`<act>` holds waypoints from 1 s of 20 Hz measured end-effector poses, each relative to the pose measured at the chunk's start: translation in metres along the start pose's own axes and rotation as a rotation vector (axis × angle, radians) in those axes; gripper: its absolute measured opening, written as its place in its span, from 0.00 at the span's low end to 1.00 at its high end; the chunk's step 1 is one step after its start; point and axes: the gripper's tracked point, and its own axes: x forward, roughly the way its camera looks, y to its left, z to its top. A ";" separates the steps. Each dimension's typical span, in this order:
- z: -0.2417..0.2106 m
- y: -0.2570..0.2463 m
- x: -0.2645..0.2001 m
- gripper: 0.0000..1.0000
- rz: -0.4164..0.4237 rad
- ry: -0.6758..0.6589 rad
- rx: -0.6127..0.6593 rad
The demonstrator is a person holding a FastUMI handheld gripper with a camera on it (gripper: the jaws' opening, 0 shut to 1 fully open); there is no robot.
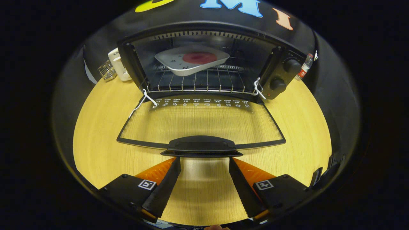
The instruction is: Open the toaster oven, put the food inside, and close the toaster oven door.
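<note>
A black toaster oven (281, 68) stands on the wooden table with its glass door (201, 123) folded down flat toward me. Inside, on the wire rack (198, 83), lies a white tray (191, 62) carrying a round red piece of food (199, 57). The door's black handle (201, 147) sits just ahead of my fingertips, spanning the gap between them. My gripper (204, 159) is open, nothing between its fingers, and its tips reach up close under the handle without clasping it.
Two knobs (284, 75) sit on the oven's right panel. A white power strip (119, 64) and a clear ribbed object (107, 71) lie left of the oven. A bottle (305, 67) stands behind its right side. Bare wooden table (96, 140) spreads on both sides of the door.
</note>
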 end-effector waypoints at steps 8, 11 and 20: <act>0.051 0.004 -0.056 0.97 -0.017 -0.253 -0.064; 0.082 0.002 -0.096 0.99 -0.020 -0.378 -0.102; 0.125 -0.050 -0.208 0.99 -0.066 -0.740 -0.133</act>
